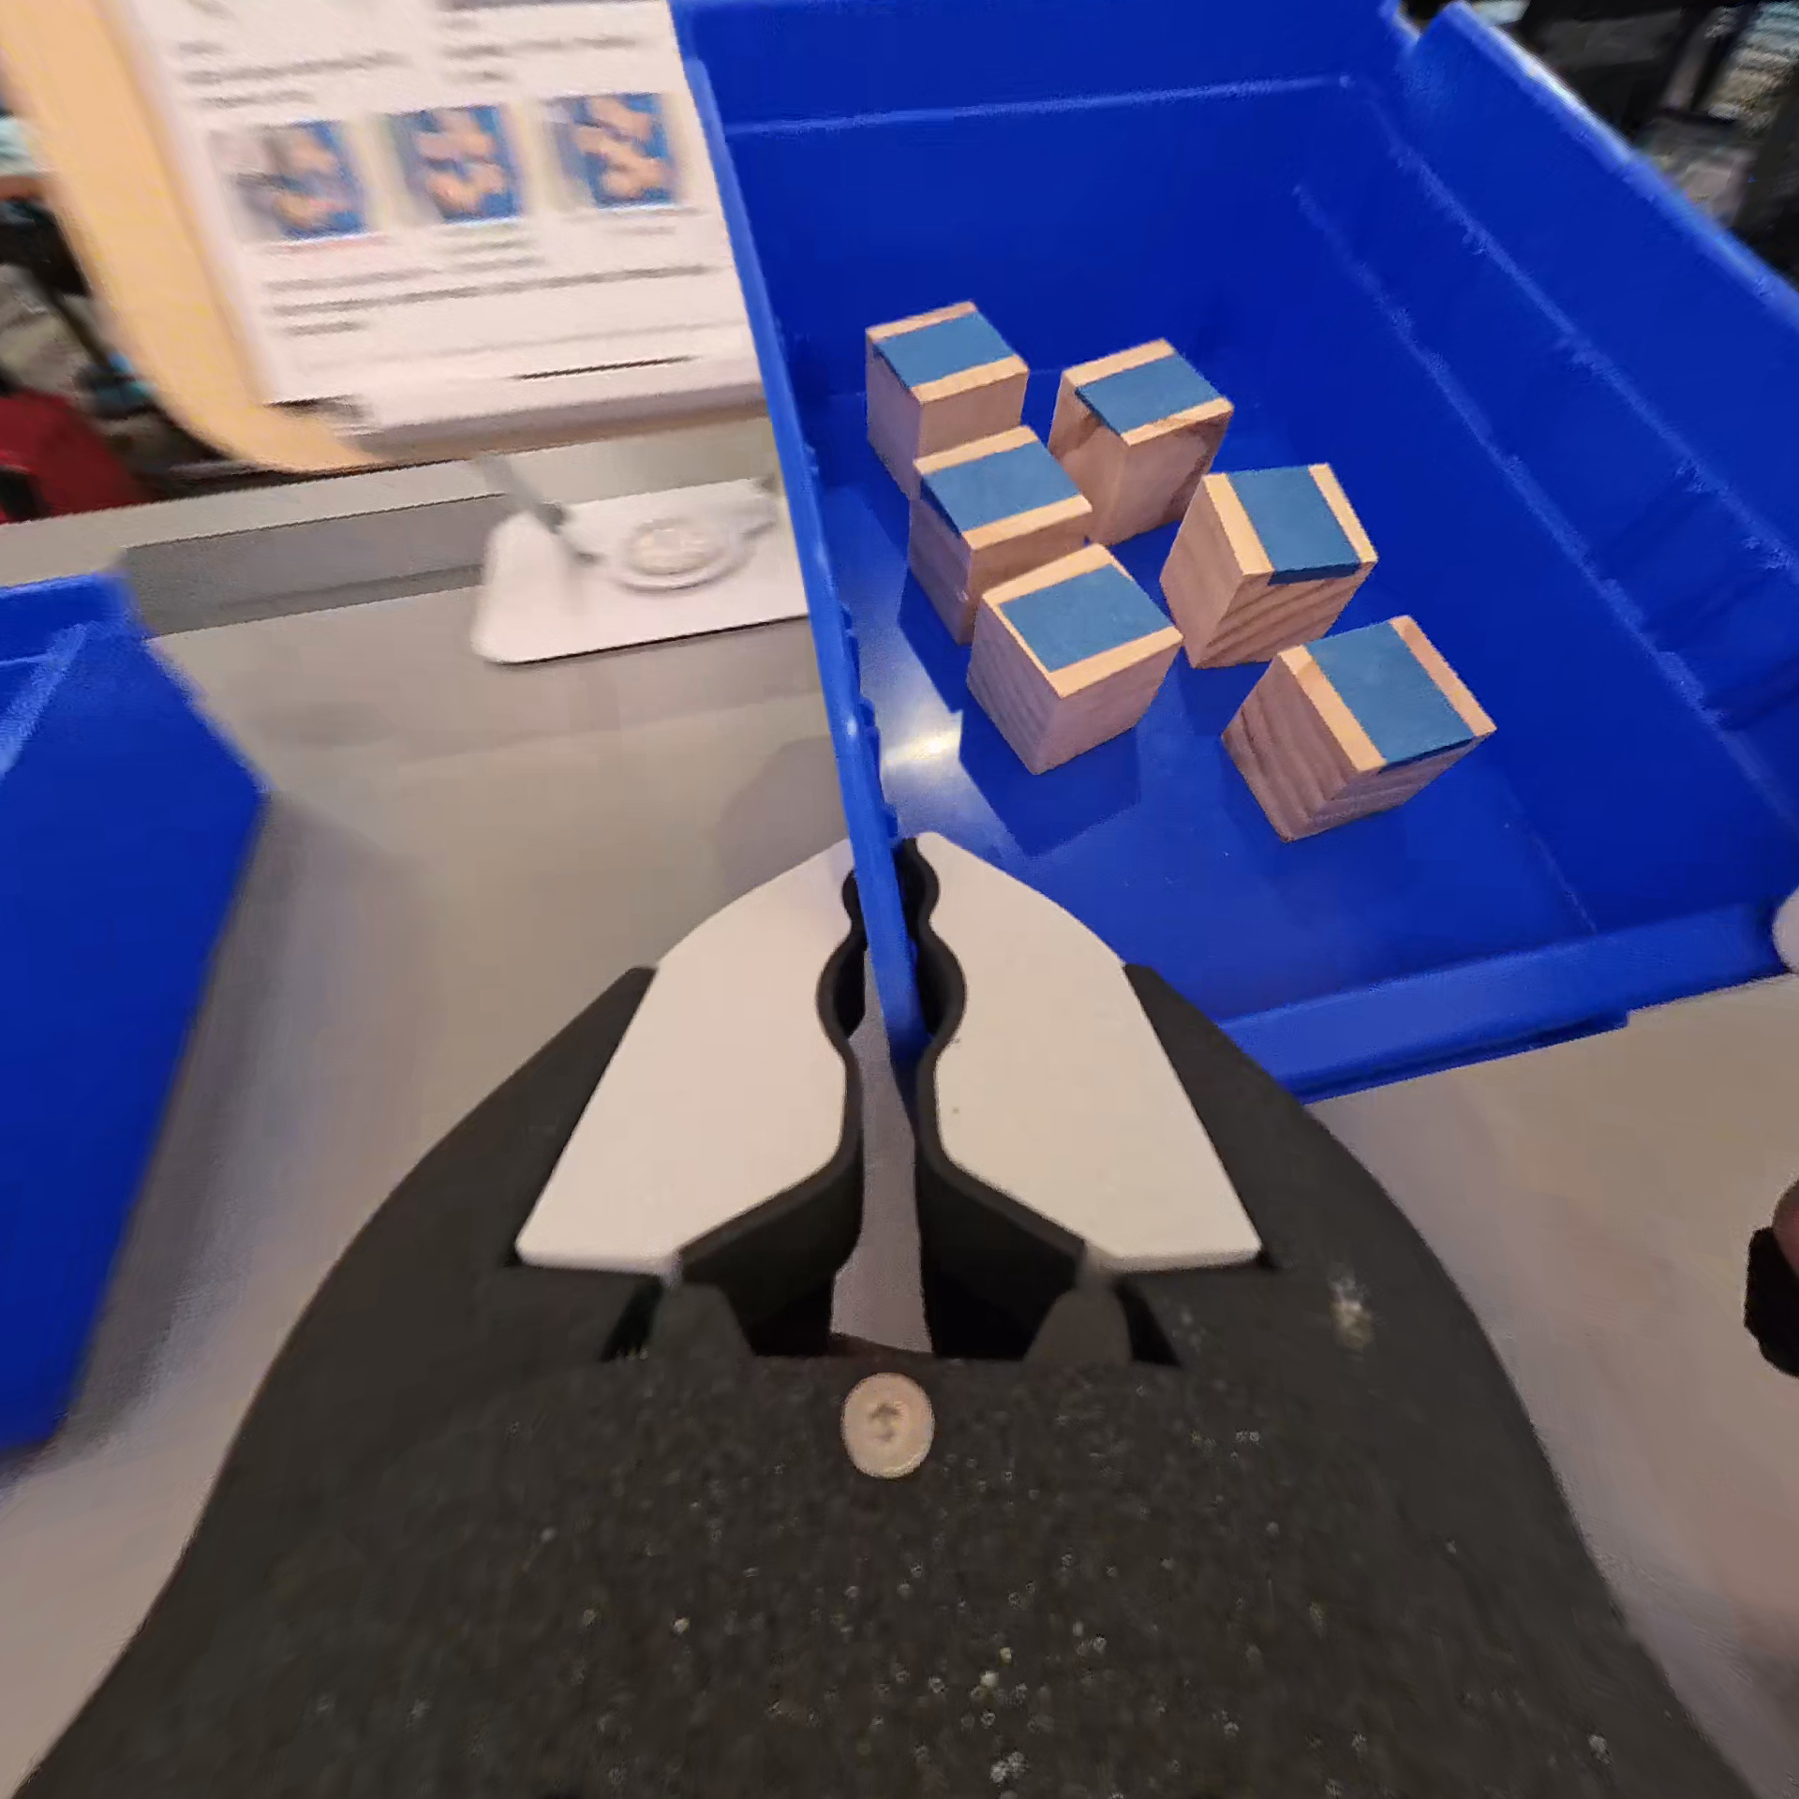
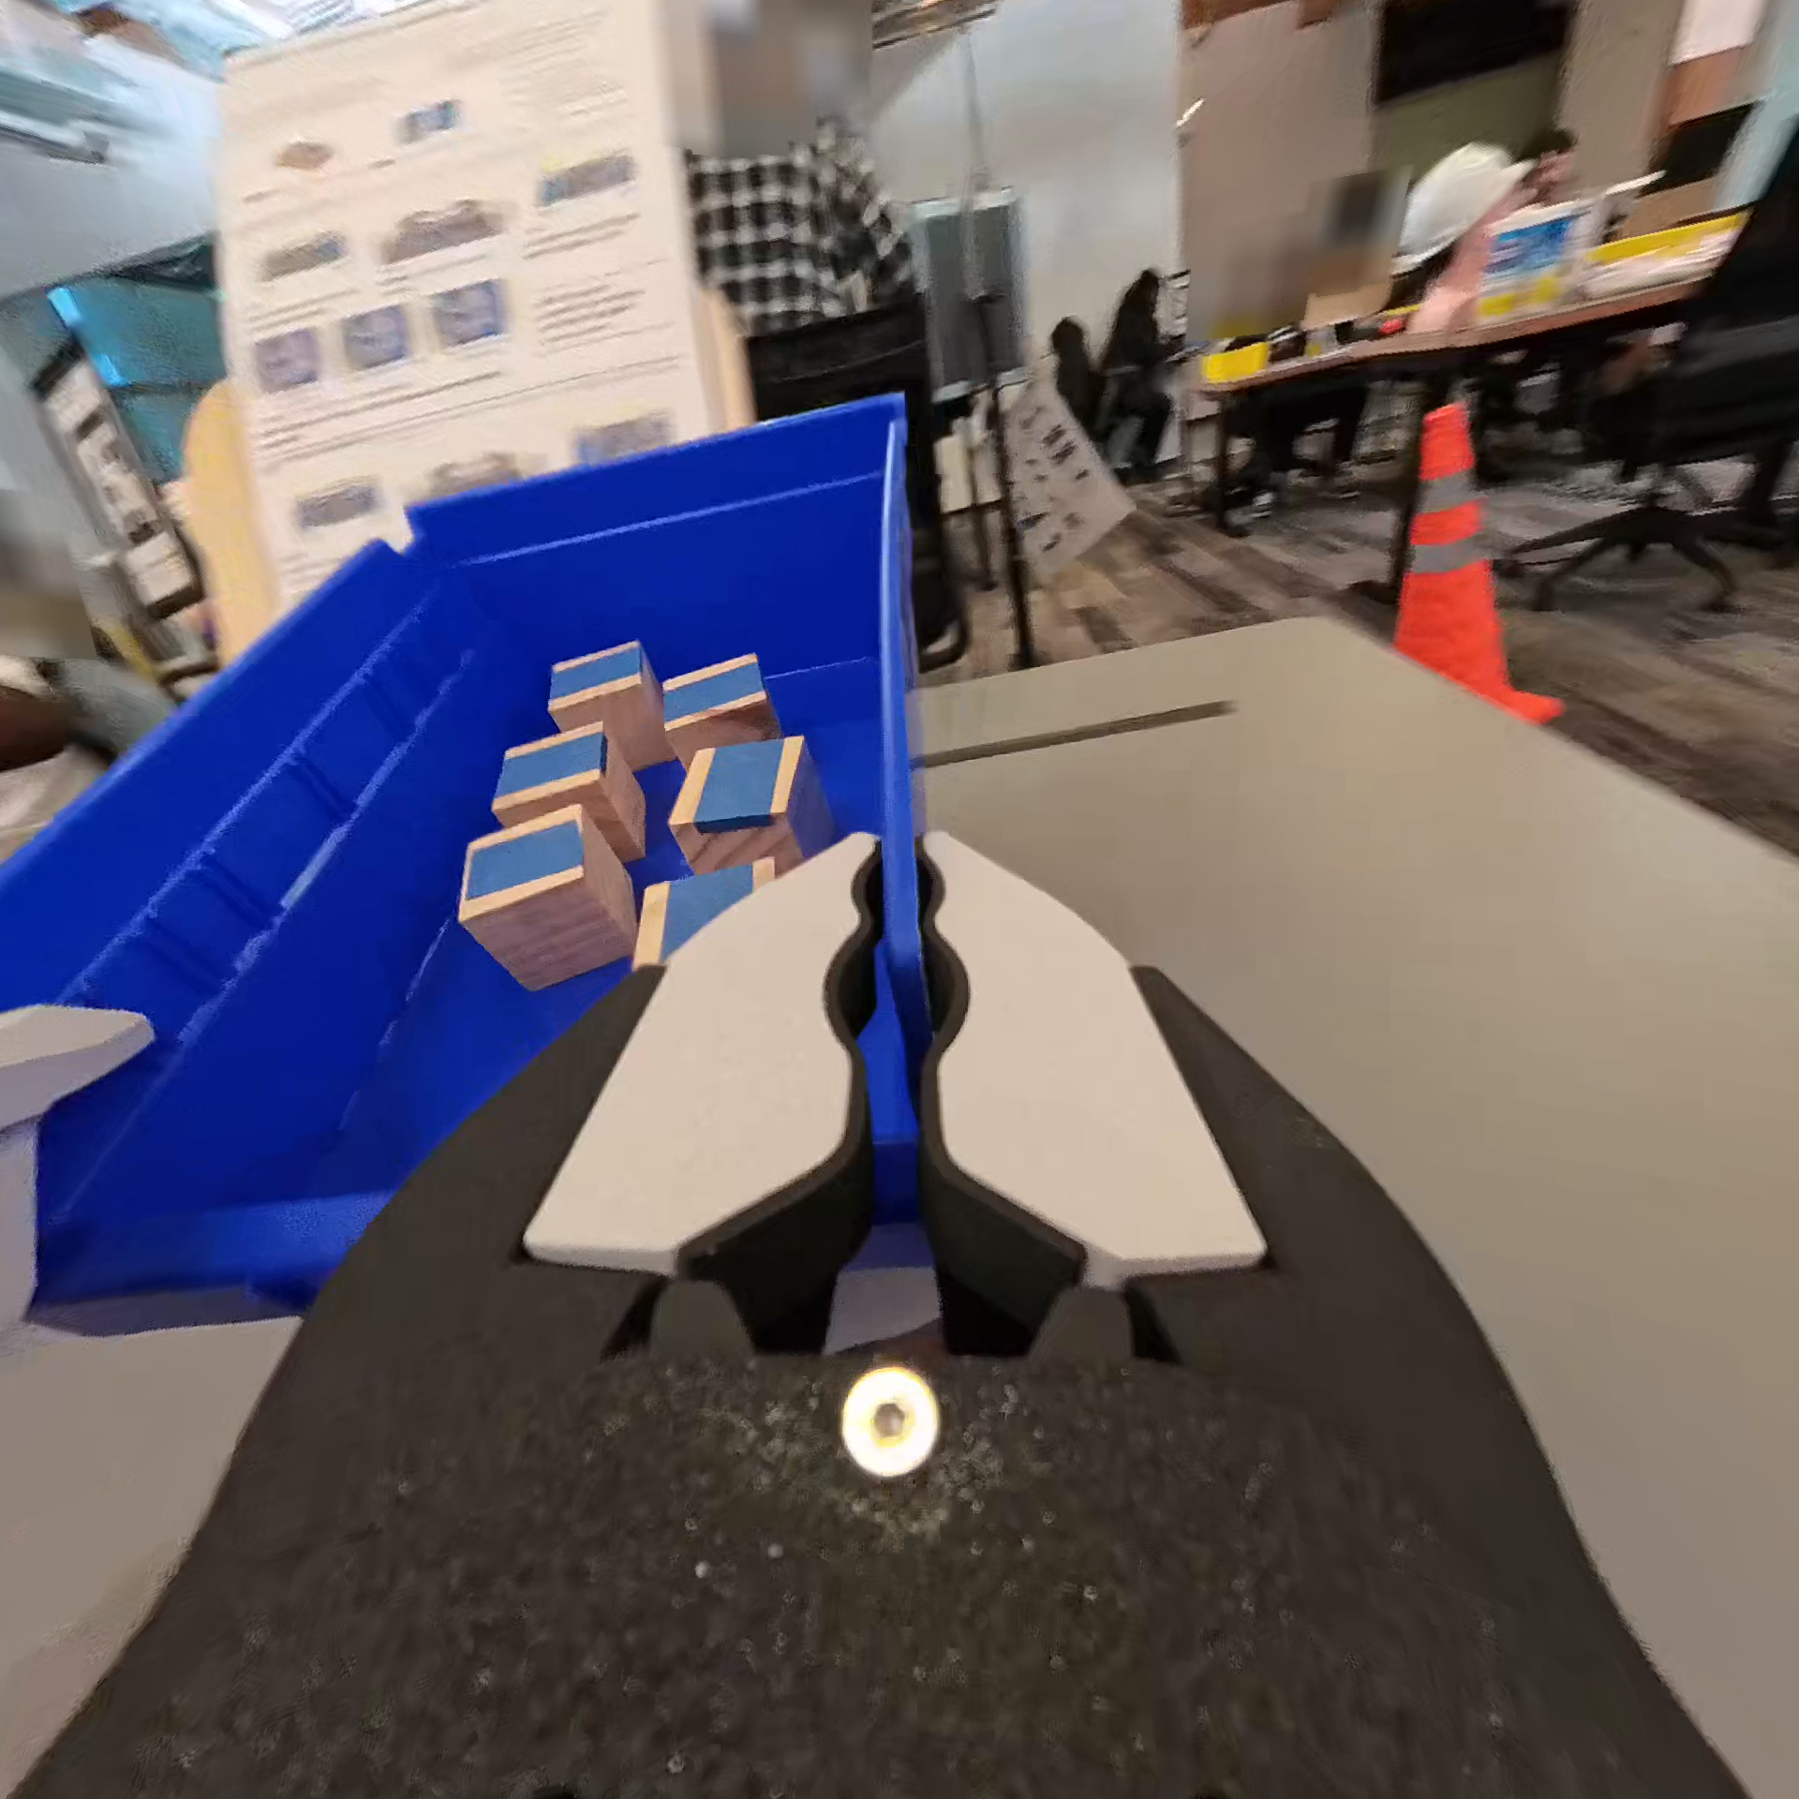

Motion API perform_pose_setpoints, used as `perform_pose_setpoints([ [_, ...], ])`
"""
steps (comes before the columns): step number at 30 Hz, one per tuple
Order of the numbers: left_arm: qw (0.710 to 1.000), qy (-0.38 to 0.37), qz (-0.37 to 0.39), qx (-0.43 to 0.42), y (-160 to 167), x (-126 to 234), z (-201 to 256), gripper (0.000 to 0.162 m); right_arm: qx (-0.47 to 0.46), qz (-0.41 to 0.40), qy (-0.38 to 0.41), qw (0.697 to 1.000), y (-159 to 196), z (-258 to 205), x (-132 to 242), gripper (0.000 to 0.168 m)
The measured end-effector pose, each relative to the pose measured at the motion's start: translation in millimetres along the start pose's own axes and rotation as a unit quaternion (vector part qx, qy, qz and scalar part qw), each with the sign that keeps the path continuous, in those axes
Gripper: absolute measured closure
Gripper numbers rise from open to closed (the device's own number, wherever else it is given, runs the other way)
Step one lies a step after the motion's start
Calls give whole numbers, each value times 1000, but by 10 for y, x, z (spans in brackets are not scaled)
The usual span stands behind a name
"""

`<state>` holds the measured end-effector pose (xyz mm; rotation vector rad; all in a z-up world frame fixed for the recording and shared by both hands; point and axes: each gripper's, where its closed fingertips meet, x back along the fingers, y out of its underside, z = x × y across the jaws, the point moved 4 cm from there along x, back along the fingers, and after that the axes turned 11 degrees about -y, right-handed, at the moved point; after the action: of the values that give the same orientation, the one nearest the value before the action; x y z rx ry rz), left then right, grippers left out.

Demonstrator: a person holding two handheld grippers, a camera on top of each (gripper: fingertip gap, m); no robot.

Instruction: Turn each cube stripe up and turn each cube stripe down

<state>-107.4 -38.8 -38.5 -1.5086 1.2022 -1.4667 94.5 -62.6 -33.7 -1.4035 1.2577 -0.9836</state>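
A blue bin (image 1: 1266,243) holds several wooden cubes (image 1: 1076,652), each with a blue stripe on its top face. My left gripper (image 1: 891,857) is shut on the bin's left side wall (image 1: 827,545), one pad pressing on each side of it. In the right wrist view the bin (image 2: 243,876) and the cubes (image 2: 545,900) lie to the left. My right gripper (image 2: 900,852) is shut on the bin's right side wall (image 2: 898,633) in the same way. One cube (image 2: 691,905) is partly hidden behind my right gripper's left finger (image 2: 740,1022).
A second blue bin (image 1: 97,925) stands on the grey table (image 1: 438,827) to the left. A white stand (image 1: 633,574) with a printed sheet (image 1: 467,195) is behind. An orange cone (image 2: 1455,574), desks and seated people are beyond the table's far right edge.
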Motion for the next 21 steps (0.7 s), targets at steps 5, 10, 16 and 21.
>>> perform_pose_setpoints([
  [5,997,-72,-21,23,307,116,-913,159,25,-59,-81,995,348,-856,-354,165],
  [10,992,-90,-74,52,744,127,-1291,158,32,-126,-119,984,721,-1245,-507,165],
  [16,990,-100,-84,51,839,16,-1329,157,29,-156,-141,977,929,-1210,-573,165],
  [21,996,-42,-81,15,885,261,-1355,111,34,-149,-167,974,893,-1131,-456,118],
])
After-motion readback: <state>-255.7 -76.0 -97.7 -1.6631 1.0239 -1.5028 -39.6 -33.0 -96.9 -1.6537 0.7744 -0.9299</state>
